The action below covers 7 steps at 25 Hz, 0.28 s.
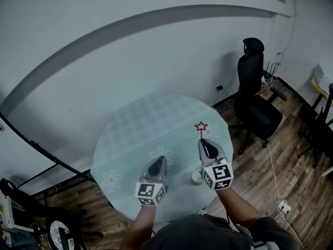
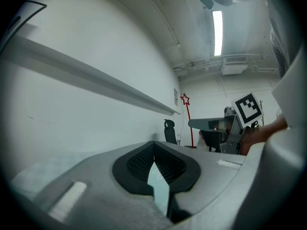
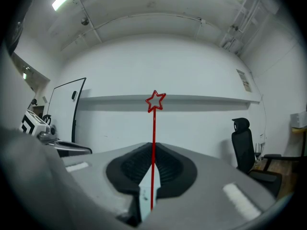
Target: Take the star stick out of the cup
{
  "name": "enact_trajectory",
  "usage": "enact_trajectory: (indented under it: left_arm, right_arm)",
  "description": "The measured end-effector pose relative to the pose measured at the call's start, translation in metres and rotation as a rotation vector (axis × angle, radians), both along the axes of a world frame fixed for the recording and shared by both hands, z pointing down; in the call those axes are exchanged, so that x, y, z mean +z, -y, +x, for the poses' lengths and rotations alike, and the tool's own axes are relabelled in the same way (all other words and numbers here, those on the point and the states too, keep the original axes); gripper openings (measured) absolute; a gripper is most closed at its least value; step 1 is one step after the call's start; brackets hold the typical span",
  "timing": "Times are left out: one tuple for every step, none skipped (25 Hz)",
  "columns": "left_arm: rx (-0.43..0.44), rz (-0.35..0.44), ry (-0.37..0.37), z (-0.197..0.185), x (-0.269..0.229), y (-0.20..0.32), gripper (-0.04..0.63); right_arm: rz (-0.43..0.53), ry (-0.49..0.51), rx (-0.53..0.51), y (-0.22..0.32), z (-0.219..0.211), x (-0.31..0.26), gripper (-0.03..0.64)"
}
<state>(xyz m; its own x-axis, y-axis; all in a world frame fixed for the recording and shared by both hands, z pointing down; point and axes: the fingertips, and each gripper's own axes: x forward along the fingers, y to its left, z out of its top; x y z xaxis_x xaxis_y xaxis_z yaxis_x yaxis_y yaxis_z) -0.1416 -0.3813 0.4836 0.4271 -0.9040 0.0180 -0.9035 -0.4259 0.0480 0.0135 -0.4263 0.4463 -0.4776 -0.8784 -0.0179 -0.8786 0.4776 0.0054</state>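
My right gripper (image 1: 203, 141) is shut on the red star stick (image 1: 201, 127), which stands up out of its jaws above the round glass table (image 1: 136, 123). In the right gripper view the star stick (image 3: 154, 128) runs straight up between the pads of the right gripper (image 3: 152, 152), star on top. The small white cup (image 1: 196, 176) sits on the table beside that gripper's marker cube, apart from the stick. My left gripper (image 1: 161, 159) hovers to the left with its jaws together and nothing between them. In the left gripper view, the star stick (image 2: 185, 100) and right gripper (image 2: 211, 127) show beyond the left gripper (image 2: 154, 146).
A black office chair (image 1: 254, 99) stands on the wooden floor right of the table. A white wall with a grey rail runs behind the table. Cables and a power strip (image 1: 284, 208) lie on the floor at the right. The left gripper (image 3: 60, 146) shows at the right gripper view's left.
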Motion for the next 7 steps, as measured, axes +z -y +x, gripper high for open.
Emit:
enact_trajectory:
  left_arm:
    - [0.002,0.0,0.001,0.0026,0.0004,0.0011,0.005]
    - [0.004,0.0,0.002,0.0049,0.001,0.0022,0.005]
    - [0.006,-0.001,0.003,0.0067,0.0016,0.0032,0.005]
    - [0.008,-0.001,0.003,0.0082,0.0021,0.0041,0.005]
    - [0.009,-0.002,0.003,0.0095,0.0024,0.005,0.005]
    - [0.01,-0.002,0.002,0.0107,0.0026,0.0059,0.005]
    - [0.011,-0.003,0.001,0.0119,0.0027,0.0068,0.005]
  right_arm:
    - [-0.002,0.0,0.001,0.0008,0.0023,0.0009,0.019]
    - [-0.003,0.001,0.002,0.0016,0.0043,0.0018,0.018]
    - [-0.003,0.002,0.002,0.0023,0.0059,0.0026,0.018]
    - [-0.002,0.003,0.002,0.0029,0.0071,0.0031,0.018]
    - [-0.001,0.004,0.001,0.0034,0.008,0.0033,0.019]
    - [0.0,0.005,0.0,0.0039,0.0088,0.0033,0.018]
    - [0.001,0.005,-0.002,0.0043,0.0095,0.0033,0.018]
